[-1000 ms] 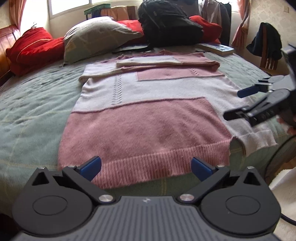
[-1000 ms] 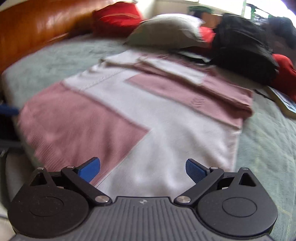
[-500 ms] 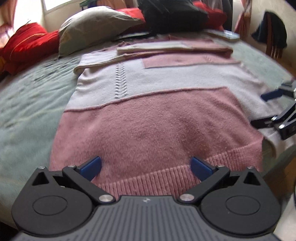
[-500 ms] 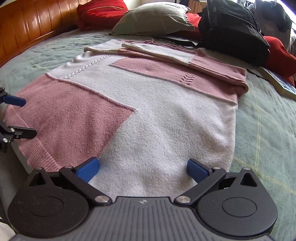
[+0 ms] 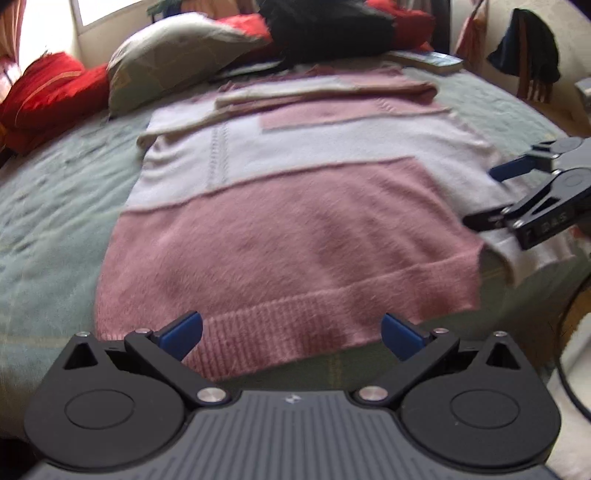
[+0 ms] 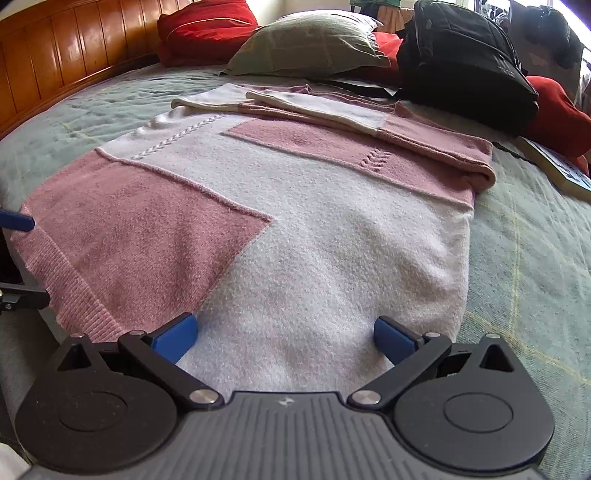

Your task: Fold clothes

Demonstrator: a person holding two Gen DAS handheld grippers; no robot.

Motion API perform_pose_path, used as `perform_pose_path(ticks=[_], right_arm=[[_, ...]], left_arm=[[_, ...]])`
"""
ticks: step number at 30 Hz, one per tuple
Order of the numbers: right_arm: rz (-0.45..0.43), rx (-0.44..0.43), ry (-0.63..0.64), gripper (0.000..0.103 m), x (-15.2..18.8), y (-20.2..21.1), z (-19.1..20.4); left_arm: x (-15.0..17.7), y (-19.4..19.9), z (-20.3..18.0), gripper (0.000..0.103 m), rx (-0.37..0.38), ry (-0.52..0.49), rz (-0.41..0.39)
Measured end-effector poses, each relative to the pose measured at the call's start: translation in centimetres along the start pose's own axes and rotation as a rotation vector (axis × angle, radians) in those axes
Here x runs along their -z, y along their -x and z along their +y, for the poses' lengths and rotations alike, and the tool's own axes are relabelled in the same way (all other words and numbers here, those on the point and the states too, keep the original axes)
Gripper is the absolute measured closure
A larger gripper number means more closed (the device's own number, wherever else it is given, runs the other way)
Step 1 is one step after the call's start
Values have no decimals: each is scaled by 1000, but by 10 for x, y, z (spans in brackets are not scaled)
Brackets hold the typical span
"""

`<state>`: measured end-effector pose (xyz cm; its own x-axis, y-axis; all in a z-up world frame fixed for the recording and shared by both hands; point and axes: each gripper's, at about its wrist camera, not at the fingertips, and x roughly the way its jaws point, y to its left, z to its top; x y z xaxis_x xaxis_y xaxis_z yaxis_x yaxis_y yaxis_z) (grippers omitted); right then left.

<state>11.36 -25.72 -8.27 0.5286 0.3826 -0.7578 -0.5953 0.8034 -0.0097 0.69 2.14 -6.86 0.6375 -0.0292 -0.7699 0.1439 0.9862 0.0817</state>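
A pink and white knitted sweater (image 5: 288, 221) lies flat on the green bedspread (image 5: 55, 206), its sleeves folded across the far end. My left gripper (image 5: 291, 334) is open, its blue pads straddling the ribbed pink hem at the bed's near edge. In the right wrist view the same sweater (image 6: 295, 229) fills the middle, and my right gripper (image 6: 284, 338) is open over its white corner. The right gripper (image 5: 495, 199) also shows at the right edge of the left wrist view, jaws apart beside the white hem corner. The left gripper's fingers (image 6: 16, 221) show at the far left.
A grey-green pillow (image 6: 310, 40), red cushions (image 6: 207, 22) and a black backpack (image 6: 465, 62) sit at the head of the bed. A book (image 6: 557, 170) lies at the right. A wooden headboard (image 6: 66, 62) runs along the left. Dark clothing (image 5: 528, 44) hangs on a chair.
Both grippers have moved in close to the sweater's near hem. The right one dropped from above the bed to the white corner. Both stayed open.
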Motion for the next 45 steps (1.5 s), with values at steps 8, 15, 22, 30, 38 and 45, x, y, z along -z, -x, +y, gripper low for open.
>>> perform_pose_path(ticks=[8,15,22,30,38,45], right_arm=[[-32,-31,29,0,-11,16,7],[-80,-53,246,0,-32,30,37],[-77,-147,444,0,-29,31,81],[-54,-102,686,0,-7,17,119],[-138,76,828,0,9,15,129],[-205,124,788,0,-1,26,118]], left_arm=[[-9,1,0,1,-7,4,-39],[10,17,0,1,-49,-152,-153],[28,22,-10,1,-67,-350,-170],[35,7,-35,1,-77,-494,-168],[29,-1,-56,1,-40,-563,-206],[24,-7,-57,1,-43,-524,-252]])
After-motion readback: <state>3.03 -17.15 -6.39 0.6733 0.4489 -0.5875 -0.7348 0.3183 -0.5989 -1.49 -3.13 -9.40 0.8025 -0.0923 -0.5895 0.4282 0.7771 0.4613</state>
